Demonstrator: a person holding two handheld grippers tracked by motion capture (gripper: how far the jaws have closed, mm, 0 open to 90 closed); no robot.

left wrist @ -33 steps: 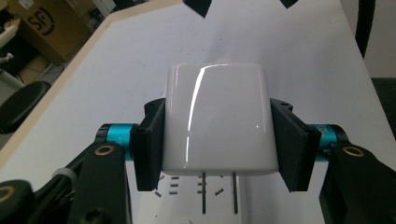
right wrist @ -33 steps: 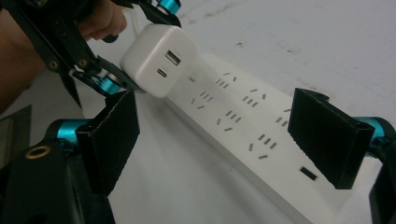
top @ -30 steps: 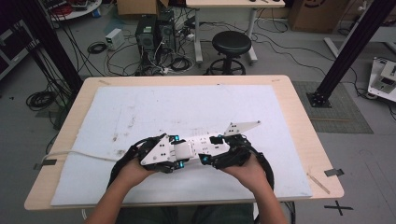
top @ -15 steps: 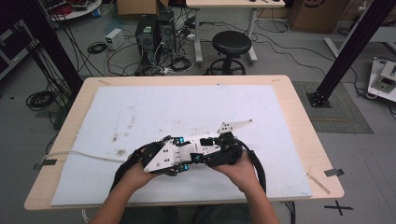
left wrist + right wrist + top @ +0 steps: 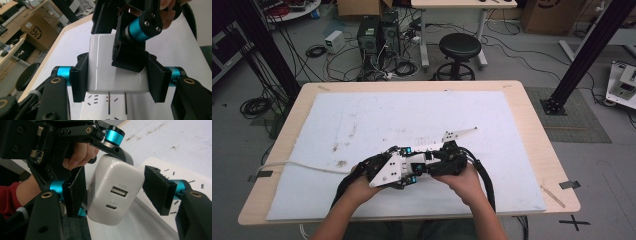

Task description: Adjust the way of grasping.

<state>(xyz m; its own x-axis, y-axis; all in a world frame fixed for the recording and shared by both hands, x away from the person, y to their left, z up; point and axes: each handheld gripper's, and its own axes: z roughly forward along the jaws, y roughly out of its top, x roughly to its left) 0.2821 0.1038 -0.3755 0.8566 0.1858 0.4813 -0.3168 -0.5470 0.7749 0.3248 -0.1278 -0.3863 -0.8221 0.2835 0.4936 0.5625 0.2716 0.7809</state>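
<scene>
A white USB charger (image 5: 113,192) hangs prongs-down just above a white power strip (image 5: 100,110). My left gripper (image 5: 117,80) is shut on two opposite sides of the charger (image 5: 102,65). My right gripper (image 5: 113,190) comes at its port face. Its jaws have just been closing, and their pads (image 5: 156,188) now meet the charger's other two sides. In the high view both grippers (image 5: 419,165) meet nose to nose near the table's front edge, each in one hand. The left gripper's white plate (image 5: 387,170) faces up.
A white mat (image 5: 362,120) covers most of the wooden table (image 5: 537,150). The power strip (image 5: 175,173) lies on it under the grippers. Thick black cables (image 5: 484,185) trail back from both grippers. A stool (image 5: 459,47) and floor cables sit beyond the far edge.
In the high view my right gripper has edged slightly left, closer against the left one. The left hand has kept still.
</scene>
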